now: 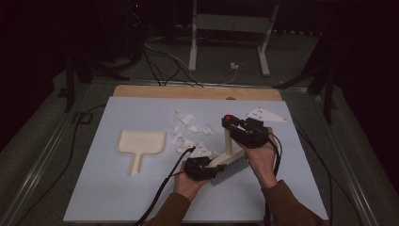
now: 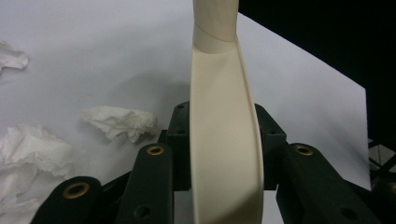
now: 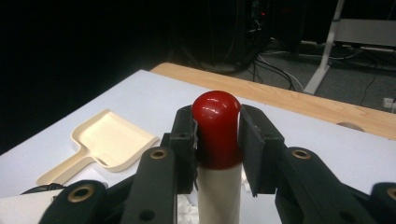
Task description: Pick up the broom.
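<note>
The hand brush point(image 1: 229, 160) is the thing in hand: a cream plastic body with a red-capped handle point(image 3: 216, 128) standing up from a bristled head. It looks light and rigid, with a smooth, probably slippery shell, so a grip on the round handle could let it twist; only the bristles should give. The right gripper point(image 1: 234, 126) is clamped on the red cap, its pads pressing either side of it just below the dome. The left gripper point(image 1: 203, 168) is clamped on the curved back of the brush head point(image 2: 224, 140), which runs straight up between its jaws in the left gripper view. Holding both ends this way should keep the brush from swivelling when the bristles drag.

Just beyond and to the left of the left gripper lie crumpled paper scraps point(image 1: 186, 132) scattered on the white tabletop point(image 1: 117, 188); one piece point(image 2: 122, 122) sits close beside its jaws. These look feather-light and will likely skitter under a fast stroke. Farther left of both grippers, well apart, the matching cream dustpan point(image 1: 140, 145) lies flat, mouth towards the scraps.
</note>
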